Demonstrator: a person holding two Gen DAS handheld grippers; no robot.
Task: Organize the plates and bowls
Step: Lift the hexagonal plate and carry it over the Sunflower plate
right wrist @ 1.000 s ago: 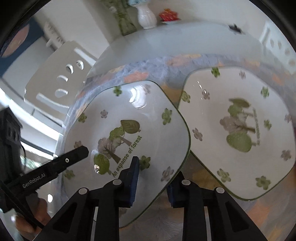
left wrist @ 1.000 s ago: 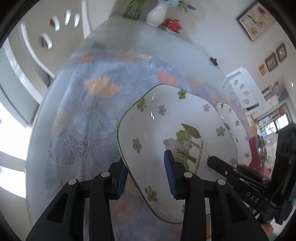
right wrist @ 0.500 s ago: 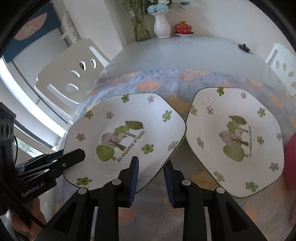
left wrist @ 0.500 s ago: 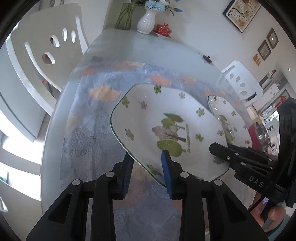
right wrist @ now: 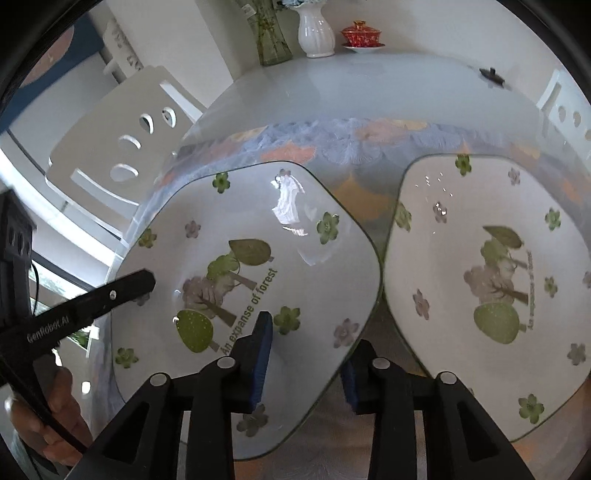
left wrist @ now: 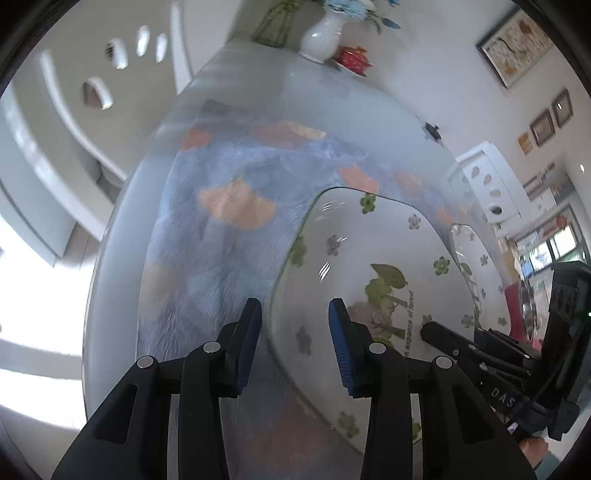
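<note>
A white squarish plate [right wrist: 258, 240] with green flowers and a tree print lies on the glass-topped table [right wrist: 351, 85]. A second, matching plate [right wrist: 480, 258] lies just to its right, their rims almost touching. In the left wrist view my left gripper [left wrist: 295, 343] straddles the first plate's [left wrist: 369, 258] left rim. Its jaws are opening and the blue pads stand clear of the rim. My right gripper [right wrist: 304, 362] straddles the same plate's near right rim, one finger above and one below. Its jaws are opening too, and the pads do not press.
A white vase [right wrist: 316, 33], a green glass vase [right wrist: 271, 40] and a red lidded cup [right wrist: 362, 33] stand at the table's far end. A small black object [right wrist: 491, 75] lies far right. A white chair [right wrist: 122, 147] stands at the left. A hand [right wrist: 55, 413] holds the left gripper.
Both pairs of jaws stand wider than half a second ago. Both cameras have come closer to the first plate, which now fills more of each view.
</note>
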